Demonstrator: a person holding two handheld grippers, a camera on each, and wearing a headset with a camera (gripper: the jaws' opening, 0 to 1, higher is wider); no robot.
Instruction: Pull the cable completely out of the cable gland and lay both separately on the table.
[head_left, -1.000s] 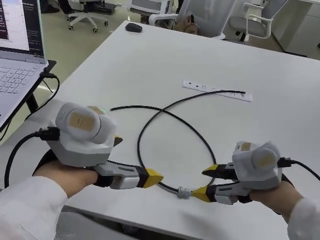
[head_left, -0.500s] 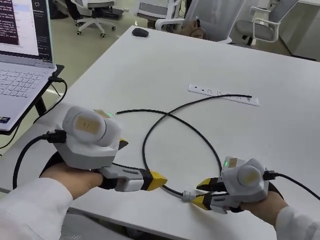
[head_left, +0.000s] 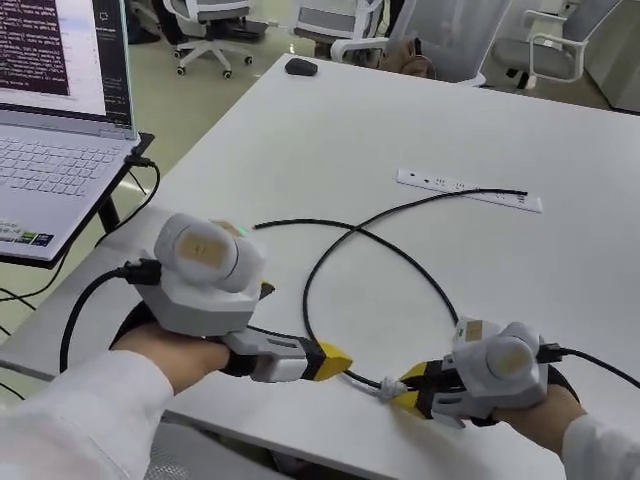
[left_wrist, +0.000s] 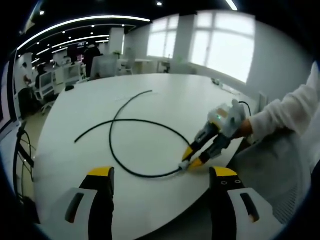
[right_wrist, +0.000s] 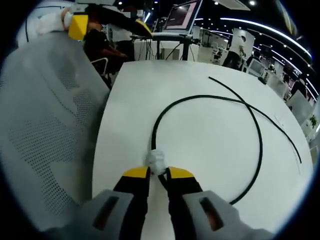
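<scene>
A long black cable (head_left: 380, 250) lies in a crossed loop on the white table (head_left: 400, 120). Its near end carries a small whitish cable gland (head_left: 385, 390) close to the table's front edge. My right gripper (head_left: 408, 388) lies low on the table with its yellow-tipped jaws closed in on the gland (right_wrist: 156, 160), which sits right at the tips of the right gripper (right_wrist: 157, 172). My left gripper (head_left: 300, 328) hovers to the left of the gland, open and holding nothing. In the left gripper view, the left gripper (left_wrist: 161, 172) faces the gland (left_wrist: 184, 165) and the cable (left_wrist: 130, 120).
An open laptop (head_left: 60, 120) stands on a stand to the left. A white strip (head_left: 470, 190) lies under the cable's far end and a mouse (head_left: 300, 67) sits at the far edge. A grey mesh chair (right_wrist: 45, 125) is just off the front edge.
My right gripper has dropped lower to the table and its jaws have drawn together around the gland. The left gripper keeps its place beside it, still open.
</scene>
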